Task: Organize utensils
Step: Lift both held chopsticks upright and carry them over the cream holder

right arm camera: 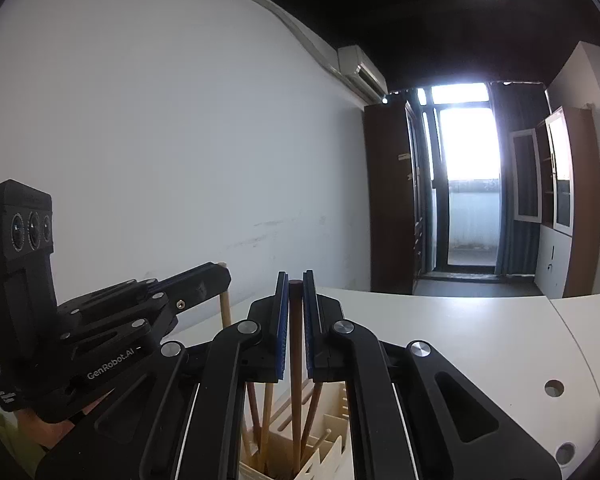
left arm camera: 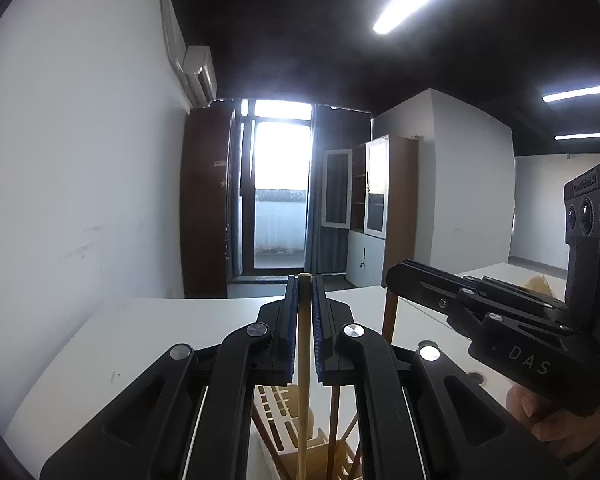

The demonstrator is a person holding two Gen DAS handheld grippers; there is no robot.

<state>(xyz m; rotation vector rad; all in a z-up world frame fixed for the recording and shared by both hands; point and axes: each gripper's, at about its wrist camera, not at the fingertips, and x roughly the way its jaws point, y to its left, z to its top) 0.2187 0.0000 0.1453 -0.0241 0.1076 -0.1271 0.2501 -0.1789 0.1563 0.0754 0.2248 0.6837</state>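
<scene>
Your left gripper point(left arm camera: 305, 312) is clamped on a pale chopstick point(left arm camera: 303, 360), and your right gripper point(right arm camera: 295, 316) on a dark chopstick point(right arm camera: 295, 344). You hold each upright, near its top end, so the lower end can drop straight into the holder point(right arm camera: 332, 440) on the table point(right arm camera: 460, 328), where other sticks already stand slanted.

Left gripper point(left arm camera: 305, 292) at lower centre of its view, jaws clamped tight, pointing almost level. Right gripper point(right arm camera: 295, 288) the same in its own view. Person's hand point(left arm camera: 548, 420) gripping handle, lower right.
</scene>
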